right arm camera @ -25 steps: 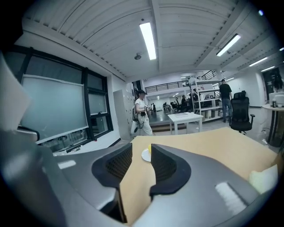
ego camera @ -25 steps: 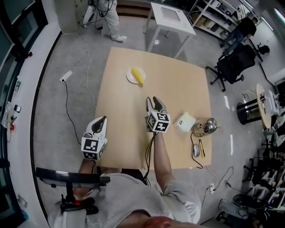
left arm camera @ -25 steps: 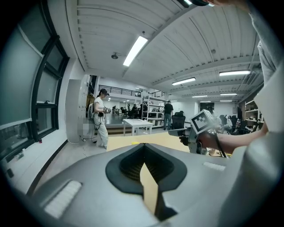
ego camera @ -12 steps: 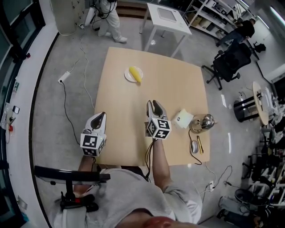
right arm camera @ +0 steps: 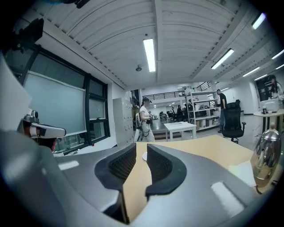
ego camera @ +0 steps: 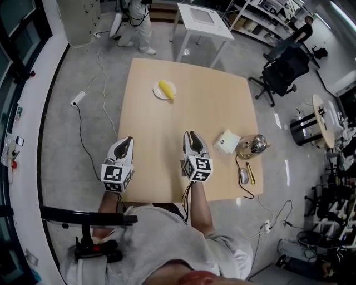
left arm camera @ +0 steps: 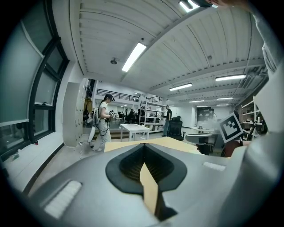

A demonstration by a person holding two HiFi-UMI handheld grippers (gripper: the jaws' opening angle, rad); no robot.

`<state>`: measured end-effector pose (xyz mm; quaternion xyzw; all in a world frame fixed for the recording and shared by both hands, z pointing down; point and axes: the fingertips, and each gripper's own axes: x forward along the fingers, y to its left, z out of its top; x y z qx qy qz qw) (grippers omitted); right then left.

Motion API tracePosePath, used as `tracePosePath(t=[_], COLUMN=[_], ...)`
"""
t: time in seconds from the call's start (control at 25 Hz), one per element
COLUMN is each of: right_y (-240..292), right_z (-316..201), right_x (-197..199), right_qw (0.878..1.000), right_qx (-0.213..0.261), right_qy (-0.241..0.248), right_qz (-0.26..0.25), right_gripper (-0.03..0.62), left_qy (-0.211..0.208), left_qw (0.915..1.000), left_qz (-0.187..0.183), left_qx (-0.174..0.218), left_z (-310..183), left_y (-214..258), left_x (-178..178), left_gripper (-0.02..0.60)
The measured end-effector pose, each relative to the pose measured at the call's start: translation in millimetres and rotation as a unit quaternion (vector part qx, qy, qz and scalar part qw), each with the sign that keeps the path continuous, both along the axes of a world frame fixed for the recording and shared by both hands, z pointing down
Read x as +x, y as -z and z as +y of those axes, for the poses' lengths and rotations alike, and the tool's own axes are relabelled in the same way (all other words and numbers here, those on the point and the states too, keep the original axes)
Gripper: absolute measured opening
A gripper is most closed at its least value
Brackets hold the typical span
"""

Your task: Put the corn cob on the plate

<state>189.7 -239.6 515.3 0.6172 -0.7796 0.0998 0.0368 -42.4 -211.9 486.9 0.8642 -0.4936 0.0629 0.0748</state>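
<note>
On the far left part of a light wooden table, a yellow corn cob lies on a small white plate. The cob rests across the plate, well apart from both grippers.

Near the table's near edge, a person holds a two-jaw gripper in each hand, both pointing away toward the far side. The right gripper hovers over the table near its middle. In the right gripper view, the right gripper has its dark ribbed pads standing a narrow gap apart. They have just been closing, and nothing is between them; only bare table top and the distant plate show through the gap.

The left gripper is held just beyond the table's left edge, over the grey floor. In the left gripper view, the left gripper has its tips pressed together, clenched on nothing.

To the right of the right gripper sit a white box and a shiny metal kettle, close beside each other. Nearer the person lie a computer mouse and a yellow pen.

Beyond the table stand a white side table and a black office chair. A person in white stands at the far left.
</note>
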Motion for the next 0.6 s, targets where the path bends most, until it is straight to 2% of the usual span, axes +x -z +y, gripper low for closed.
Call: tracePosePath(t=[0.28, 0.6], right_y=[2.2, -3.6], right_z=[32.8, 68.4], right_x=[-5.3, -6.7], right_qw=[0.999, 0.999], right_qx=[-0.001, -0.009], right_qy=[-0.012, -0.020], right_qz=[-0.031, -0.040], right_gripper=[0.064, 0.039], left_qy=[-0.011, -0.025], left_qw=[0.9999, 0.9997], left_qz=[0.001, 0.005], left_qx=[0.001, 0.007], left_z=[9.6, 22.5], left_y=[2.1, 4.7], left_x=[-1.6, 1.8], left_gripper=[0.020, 0.020])
